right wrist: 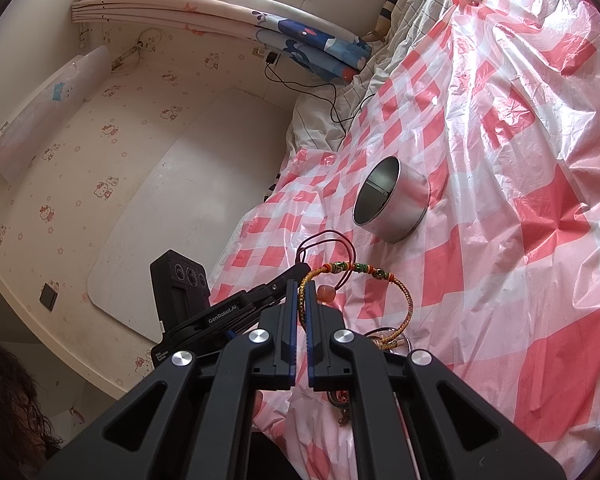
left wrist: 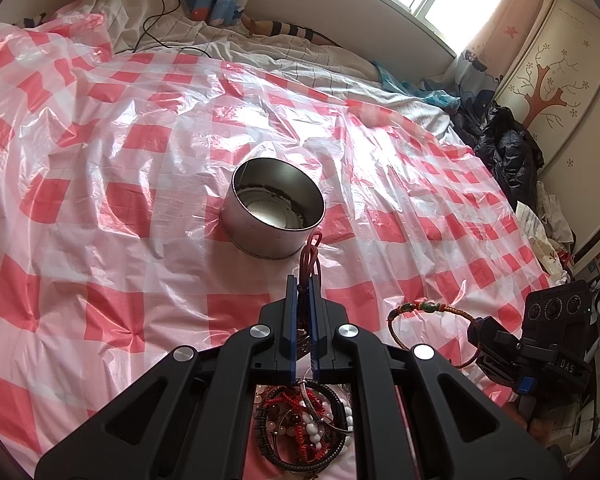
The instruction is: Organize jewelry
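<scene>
A jewelry heap (left wrist: 304, 428) lies nearest; my left fingers (left wrist: 303, 280) pinch a dark red cord (left wrist: 310, 256), my right fingers (right wrist: 299, 286) clamp the braided bracelet (right wrist: 380, 276), tin (left wrist: 278, 208) beyond.

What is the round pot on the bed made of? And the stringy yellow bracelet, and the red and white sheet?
The round pot looks like thin metal: silvery, shiny, with a wall seam. The yellow bracelet, pinched in the right gripper, looks like braided cord with glossy green beads, perhaps glass or stone. The checked sheet looks like thin plastic: glossy, crinkled, see-through.
</scene>
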{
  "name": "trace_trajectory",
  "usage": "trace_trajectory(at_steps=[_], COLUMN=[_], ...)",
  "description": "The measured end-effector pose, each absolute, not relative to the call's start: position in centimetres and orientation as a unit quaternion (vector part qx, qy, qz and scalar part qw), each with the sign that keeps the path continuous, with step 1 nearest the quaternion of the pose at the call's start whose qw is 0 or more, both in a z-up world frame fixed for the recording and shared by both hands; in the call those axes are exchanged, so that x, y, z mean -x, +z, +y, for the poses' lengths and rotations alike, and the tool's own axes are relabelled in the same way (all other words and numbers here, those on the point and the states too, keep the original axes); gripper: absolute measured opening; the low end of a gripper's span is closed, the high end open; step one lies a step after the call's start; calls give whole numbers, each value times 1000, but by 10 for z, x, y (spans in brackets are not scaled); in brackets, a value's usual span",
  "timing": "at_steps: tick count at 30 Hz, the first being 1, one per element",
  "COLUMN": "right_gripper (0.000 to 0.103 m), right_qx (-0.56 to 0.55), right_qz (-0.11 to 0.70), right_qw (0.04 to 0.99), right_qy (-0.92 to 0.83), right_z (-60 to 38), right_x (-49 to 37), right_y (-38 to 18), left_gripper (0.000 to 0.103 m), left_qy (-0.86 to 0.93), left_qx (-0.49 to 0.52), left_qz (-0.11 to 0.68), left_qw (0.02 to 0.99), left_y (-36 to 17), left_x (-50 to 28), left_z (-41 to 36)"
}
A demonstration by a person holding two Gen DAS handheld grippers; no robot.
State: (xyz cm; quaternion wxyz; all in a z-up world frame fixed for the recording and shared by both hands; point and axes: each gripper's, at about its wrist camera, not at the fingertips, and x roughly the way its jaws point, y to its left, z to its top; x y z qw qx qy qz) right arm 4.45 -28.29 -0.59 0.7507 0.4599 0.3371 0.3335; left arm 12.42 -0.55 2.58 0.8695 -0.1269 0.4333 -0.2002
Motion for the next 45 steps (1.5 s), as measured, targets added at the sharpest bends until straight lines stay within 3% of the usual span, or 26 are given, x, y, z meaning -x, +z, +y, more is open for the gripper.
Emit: trace_trajectory(at_steps=[31, 45], right_gripper=[4, 4], right_qx=[-494, -514], right_qz=[317, 291], right_qw=[723, 716], right_qy=[365, 373], right_z=[-273, -266], right_x=[-67, -131], right_y=[-4, -1], left_gripper=[4, 4], left_qy=[-196, -206], left_qx=[152, 192], left_qz=[421, 419], left_qw=[873, 863], left_y=[36, 28], left_x=[-128, -214], left_z=[15, -9])
